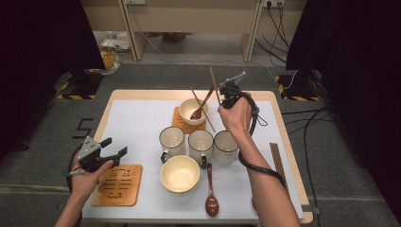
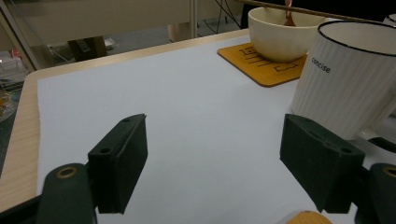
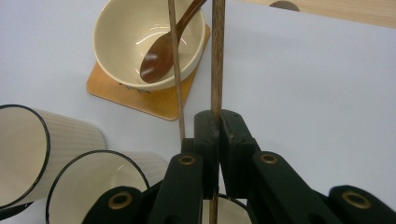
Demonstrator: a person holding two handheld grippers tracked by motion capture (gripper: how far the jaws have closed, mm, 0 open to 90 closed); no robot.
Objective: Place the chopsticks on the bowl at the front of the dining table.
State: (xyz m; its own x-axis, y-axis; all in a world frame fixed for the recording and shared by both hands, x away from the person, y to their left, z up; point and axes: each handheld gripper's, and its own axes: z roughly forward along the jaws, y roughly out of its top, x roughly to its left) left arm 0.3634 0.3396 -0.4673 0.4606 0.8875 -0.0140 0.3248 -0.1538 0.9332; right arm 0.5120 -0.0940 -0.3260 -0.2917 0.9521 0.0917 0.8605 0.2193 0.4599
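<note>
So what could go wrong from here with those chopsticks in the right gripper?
The right gripper is shut on the chopsticks, but they splay apart, and one seems to sit outside the jaws, so it may slip out. They cross over the far bowl with its spoon; swinging them could knock the spoon or the mugs below.

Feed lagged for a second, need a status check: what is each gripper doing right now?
Left gripper: open, holding nothing, hovering by the near coaster.
Right gripper: closed on a chopstick, raised beside the far bowl.

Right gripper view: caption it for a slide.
Right gripper clamps a chopstick above the bowl holding a wooden spoon.
</note>
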